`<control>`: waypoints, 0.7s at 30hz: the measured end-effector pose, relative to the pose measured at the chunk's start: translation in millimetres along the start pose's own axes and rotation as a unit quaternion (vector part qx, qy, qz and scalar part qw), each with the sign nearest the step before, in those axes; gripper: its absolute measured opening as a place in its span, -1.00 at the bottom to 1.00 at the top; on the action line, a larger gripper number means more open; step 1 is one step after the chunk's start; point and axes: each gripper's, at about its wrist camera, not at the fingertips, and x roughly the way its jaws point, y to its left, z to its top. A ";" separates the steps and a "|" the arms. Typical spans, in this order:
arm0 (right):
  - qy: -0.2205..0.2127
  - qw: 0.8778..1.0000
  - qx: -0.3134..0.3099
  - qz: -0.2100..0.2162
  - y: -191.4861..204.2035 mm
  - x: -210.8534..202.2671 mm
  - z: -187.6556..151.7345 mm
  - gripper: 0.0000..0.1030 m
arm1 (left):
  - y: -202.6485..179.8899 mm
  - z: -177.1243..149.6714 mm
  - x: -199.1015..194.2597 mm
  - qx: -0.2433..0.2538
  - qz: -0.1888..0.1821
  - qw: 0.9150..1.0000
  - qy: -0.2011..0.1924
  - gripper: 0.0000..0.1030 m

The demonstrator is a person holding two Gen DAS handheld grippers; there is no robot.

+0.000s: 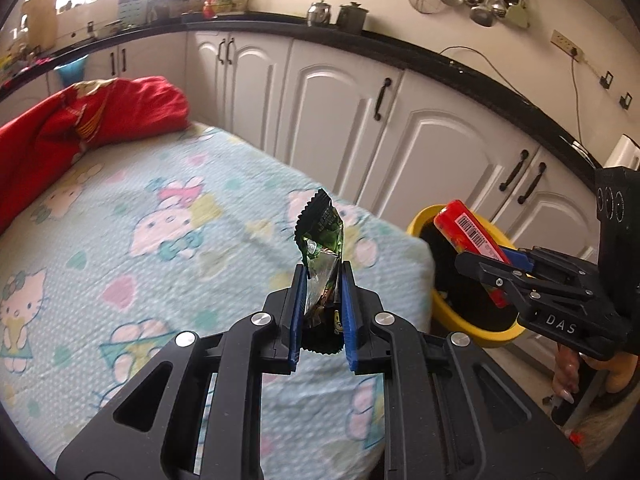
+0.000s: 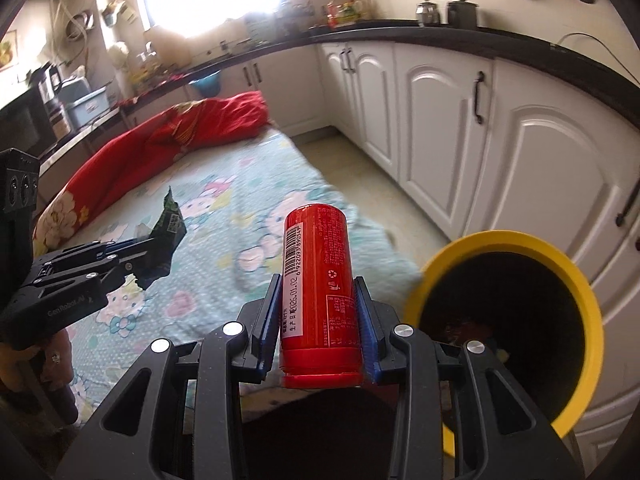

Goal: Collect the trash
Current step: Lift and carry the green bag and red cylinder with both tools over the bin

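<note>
Right wrist view: right claw (image 2: 316, 312) clamped on red cylindrical can (image 2: 318, 280), left claw (image 1: 322, 304) nipping crumpled green foil wrapper (image 1: 320, 248). Both picked up, neither dropped yet into yellow-rimmed round bin (image 2: 576, 280), which sits just right of the can.

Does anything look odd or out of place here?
Nothing spilled or broken. The oddest thing is a bed with a cartoon-print sheet standing in a kitchen beside the cabinets. The green wrapper is crumpled.
</note>
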 end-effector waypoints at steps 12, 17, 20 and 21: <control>-0.028 0.998 0.046 -0.035 -50.7 -31.7 -4.6 -0.36 | -49.8 16.4 14.4 0.034 -0.034 0.999 -0.005 -0.79; -0.035 0.996 0.068 -0.048 -70.4 -41.6 -9.6 -0.36 | -68.0 18.7 23.3 0.048 -0.045 0.998 -0.001 -0.79; -0.038 0.994 0.080 -0.056 -82.0 -46.4 -13.2 -0.36 | -80.3 19.5 29.7 0.056 -0.052 0.997 0.002 -0.79; -0.038 0.994 0.083 -0.059 -85.0 -48.2 -14.7 -0.36 | -84.1 19.5 31.6 0.058 -0.054 0.997 0.003 -0.79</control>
